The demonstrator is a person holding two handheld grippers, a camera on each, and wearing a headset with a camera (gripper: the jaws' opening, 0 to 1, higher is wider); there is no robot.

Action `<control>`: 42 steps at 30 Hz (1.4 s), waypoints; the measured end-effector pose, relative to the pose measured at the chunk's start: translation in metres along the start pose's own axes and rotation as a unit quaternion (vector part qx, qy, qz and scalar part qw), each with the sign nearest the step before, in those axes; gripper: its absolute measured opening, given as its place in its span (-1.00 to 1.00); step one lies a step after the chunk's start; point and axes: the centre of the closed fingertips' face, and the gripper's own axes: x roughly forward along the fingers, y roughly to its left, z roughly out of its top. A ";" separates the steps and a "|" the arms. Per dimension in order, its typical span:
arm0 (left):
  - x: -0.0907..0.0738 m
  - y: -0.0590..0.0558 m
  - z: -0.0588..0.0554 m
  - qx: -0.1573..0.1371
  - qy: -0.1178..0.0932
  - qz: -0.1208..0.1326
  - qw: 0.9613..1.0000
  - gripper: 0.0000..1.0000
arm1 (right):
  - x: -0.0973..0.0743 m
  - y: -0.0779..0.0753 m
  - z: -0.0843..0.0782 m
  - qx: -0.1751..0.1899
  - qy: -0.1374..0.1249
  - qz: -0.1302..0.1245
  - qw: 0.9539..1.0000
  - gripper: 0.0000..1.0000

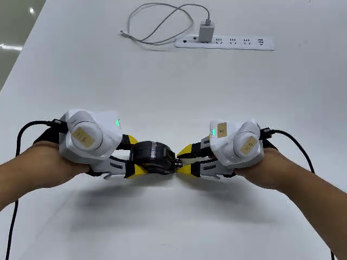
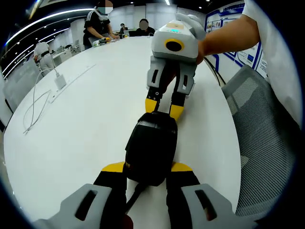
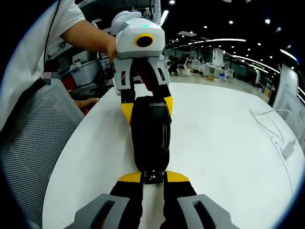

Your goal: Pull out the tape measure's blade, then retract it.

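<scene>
A black tape measure hangs just above the white table between the two grippers. My left gripper is shut on its case; in the left gripper view the case sits between the yellow-tipped jaws of this gripper. My right gripper meets it from the right and is shut on the blade's end hook at the case mouth. In the right gripper view the tape measure runs straight ahead from the right gripper. No length of blade shows outside the case.
A white power strip with a plugged charger and a looped grey cable lies at the far side of the table. A grey mesh chair stands off the table's near edge. People sit at the far end.
</scene>
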 end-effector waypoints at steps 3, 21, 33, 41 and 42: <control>0.000 0.000 0.000 0.000 0.000 0.000 1.000 -0.46 | 0.002 0.000 0.000 0.000 0.000 0.000 1.000 -0.75; 0.000 0.000 -0.001 0.003 0.005 0.004 1.000 -0.47 | 0.001 0.000 -0.001 -0.005 0.002 -0.002 1.000 -0.82; 0.000 0.001 -0.002 0.014 0.006 0.005 1.000 -0.48 | -0.003 0.001 -0.003 0.006 -0.004 -0.002 1.000 -0.82; 0.000 0.002 -0.002 0.015 0.007 0.005 1.000 -0.48 | -0.013 0.001 -0.008 0.013 -0.005 -0.004 1.000 -0.82; 0.000 0.002 -0.002 0.014 0.007 0.004 1.000 -0.48 | -0.015 0.001 -0.010 0.013 -0.003 -0.005 1.000 -0.82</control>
